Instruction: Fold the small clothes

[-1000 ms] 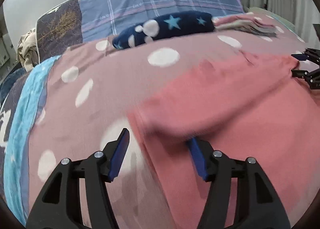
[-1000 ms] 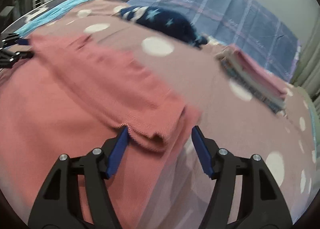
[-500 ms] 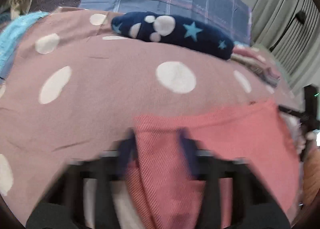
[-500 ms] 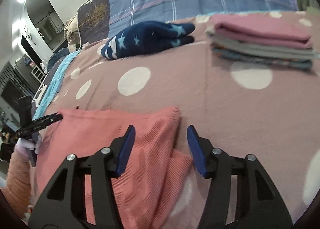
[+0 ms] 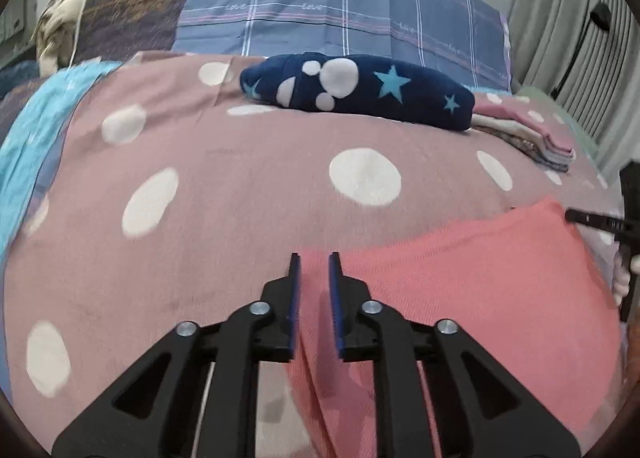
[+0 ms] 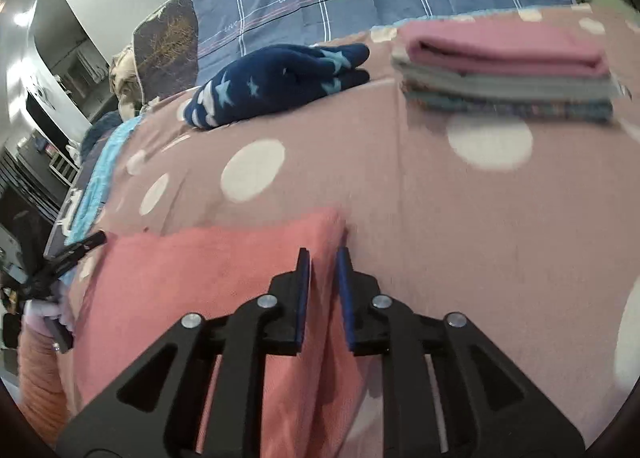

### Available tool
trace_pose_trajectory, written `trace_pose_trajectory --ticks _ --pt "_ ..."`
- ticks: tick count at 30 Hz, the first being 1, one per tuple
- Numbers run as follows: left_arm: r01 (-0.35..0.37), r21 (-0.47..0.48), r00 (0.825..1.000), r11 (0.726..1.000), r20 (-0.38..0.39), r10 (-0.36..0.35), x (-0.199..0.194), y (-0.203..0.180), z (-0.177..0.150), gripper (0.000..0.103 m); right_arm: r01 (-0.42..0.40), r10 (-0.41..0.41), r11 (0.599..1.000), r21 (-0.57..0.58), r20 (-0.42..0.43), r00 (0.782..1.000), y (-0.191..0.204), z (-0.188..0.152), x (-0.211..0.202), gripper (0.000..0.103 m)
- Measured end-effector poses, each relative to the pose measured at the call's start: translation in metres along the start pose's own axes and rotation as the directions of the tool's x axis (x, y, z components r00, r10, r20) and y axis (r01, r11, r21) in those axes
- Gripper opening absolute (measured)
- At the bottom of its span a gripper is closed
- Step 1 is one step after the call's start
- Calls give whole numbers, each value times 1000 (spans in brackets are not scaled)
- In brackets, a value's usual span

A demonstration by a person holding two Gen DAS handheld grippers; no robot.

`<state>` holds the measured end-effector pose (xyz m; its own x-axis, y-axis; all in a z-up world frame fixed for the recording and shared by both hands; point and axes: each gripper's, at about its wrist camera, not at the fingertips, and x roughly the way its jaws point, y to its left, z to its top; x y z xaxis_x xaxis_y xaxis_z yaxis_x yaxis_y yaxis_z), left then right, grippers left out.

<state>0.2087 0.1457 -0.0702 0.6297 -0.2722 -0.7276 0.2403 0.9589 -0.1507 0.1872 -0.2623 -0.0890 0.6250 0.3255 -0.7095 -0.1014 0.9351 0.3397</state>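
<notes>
A salmon-pink knit garment lies on the pink polka-dot bedspread. My left gripper is shut on the garment's left corner, with cloth bunched between the blue pads. My right gripper is shut on the garment's right corner. Each gripper's tip shows at the far edge of the other's view: the right gripper and the left gripper. The garment's near part is hidden under the grippers.
A rolled navy star-print garment lies further back on the bed; it also shows in the right wrist view. A stack of folded clothes sits at the right. Plaid pillows line the headboard. A blue blanket borders the left edge.
Both grippers have closed on the pink garment's two far corners. Both views have swung up toward the head of the bed, and the garment's far edge now lies straight between them.
</notes>
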Motion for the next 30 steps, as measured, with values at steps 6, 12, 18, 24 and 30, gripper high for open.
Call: trace_pose_trajectory --ticks 6,12,18,24,30 --pt "60 -21 996 998 65 -59 -75 4 -63 41 4 -3 999 -45 18 1000 3 -67 -64 29" --pt "195 -128 981 972 16 -195 -113 0 -143 41 -51 50 998 -42 -13 999 12 -137 -101 32" --pt "131 -123 988 984 -62 -140 -111 -15 -176 7 -101 97 993 -60 -58 994 26 -163 -101 38" --pt "-134 137 986 981 -77 145 -116 -61 -173 6 -51 48 996 -76 -35 998 33 -175 -110 37" --pt "-61 129 996 990 75 52 -150 -84 -143 5 -84 84 996 -27 5 996 17 -181 -125 36"
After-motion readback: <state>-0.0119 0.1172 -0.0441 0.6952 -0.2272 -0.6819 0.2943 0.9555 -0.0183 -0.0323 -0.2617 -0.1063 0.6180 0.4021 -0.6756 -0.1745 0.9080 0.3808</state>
